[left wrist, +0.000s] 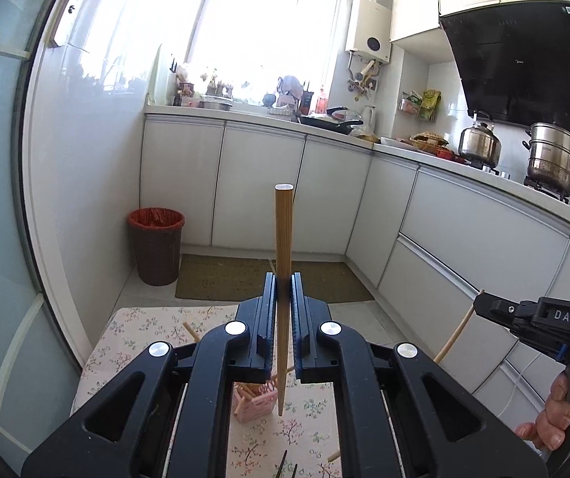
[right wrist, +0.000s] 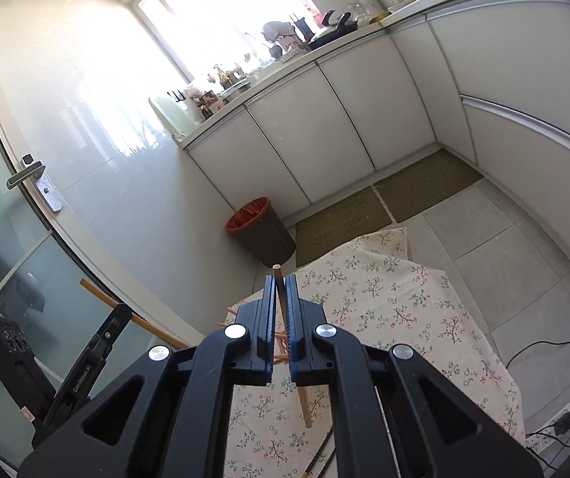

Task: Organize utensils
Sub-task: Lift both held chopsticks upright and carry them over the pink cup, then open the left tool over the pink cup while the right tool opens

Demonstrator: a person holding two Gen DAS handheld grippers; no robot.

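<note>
My left gripper [left wrist: 284, 283] is shut on a brown wooden chopstick [left wrist: 283, 235] that stands nearly upright, thick end up, tip hanging above the table. Below it a pink slotted holder [left wrist: 255, 400] with several chopsticks sits on the floral tablecloth [left wrist: 141, 330]. My right gripper [right wrist: 281, 283] is shut on a pale wooden chopstick [right wrist: 302, 402] that slants down past its fingers. In the left wrist view the right gripper [left wrist: 480, 300] shows at the right edge with that pale chopstick [left wrist: 454, 336]. In the right wrist view the left gripper [right wrist: 121, 312] appears at lower left, holding its brown chopstick [right wrist: 97, 292].
Loose chopsticks lie on the cloth: dark ones [left wrist: 283, 466] near the front, one [left wrist: 191, 330] at the far side. A red-lined bin [left wrist: 156, 245] stands on the floor by the white cabinets [left wrist: 261, 187]. A mat [left wrist: 221, 277] covers the floor; cables [right wrist: 555, 418] lie to the right.
</note>
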